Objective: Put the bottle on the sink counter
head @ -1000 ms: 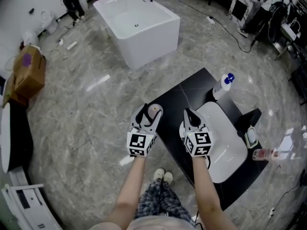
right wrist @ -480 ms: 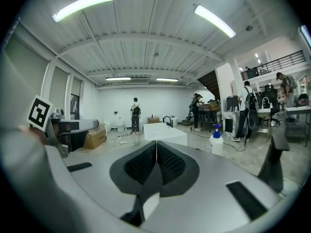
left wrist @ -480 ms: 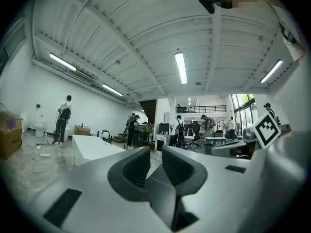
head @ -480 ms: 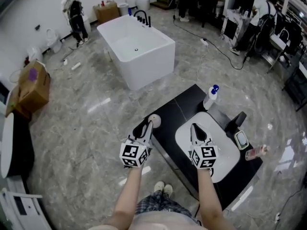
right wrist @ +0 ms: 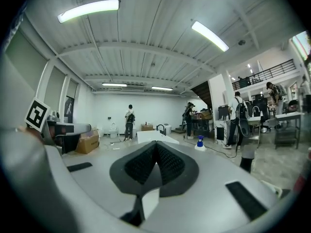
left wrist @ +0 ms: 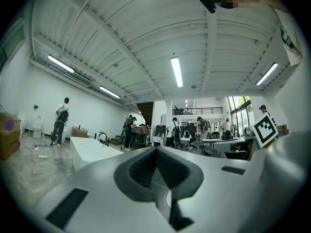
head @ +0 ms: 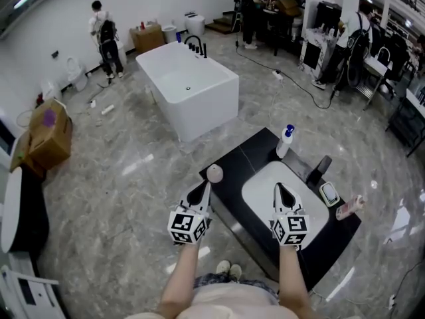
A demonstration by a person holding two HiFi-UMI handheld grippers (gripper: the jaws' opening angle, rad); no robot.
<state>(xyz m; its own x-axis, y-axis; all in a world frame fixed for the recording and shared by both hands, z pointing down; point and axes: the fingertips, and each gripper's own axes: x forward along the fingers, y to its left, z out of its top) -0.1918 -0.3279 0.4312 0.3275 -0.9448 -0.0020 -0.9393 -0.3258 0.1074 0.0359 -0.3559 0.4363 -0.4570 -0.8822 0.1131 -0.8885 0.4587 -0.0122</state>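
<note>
Two grippers held level at the near side of the black counter [head: 247, 157]. Left gripper [head: 205, 190]: its jaws have just been closing and the pads now meet, with nothing between them. A round pale object [head: 214, 173] sits on the counter's corner just ahead of the left jaws, not touching them. It may be a ball or a cap, the view is too small to tell. The white bathtub [head: 189, 88] stands on the floor well beyond the left jaws. Right gripper [head: 278, 190]: jaws together as well, empty, over the white sink basin [head: 259, 191]. The bottle [head: 285, 141], white with a blue cap, stands upright on the counter just past the basin's far rim. It is well ahead of the right jaws, and neither gripper touches it. A black faucet [head: 321, 168] stands ahead and to the right of the right jaws. Further right, a small flat device [head: 329, 193] lies beside the basin, and a pink container [head: 350, 207] lies at the counter's right edge.
</note>
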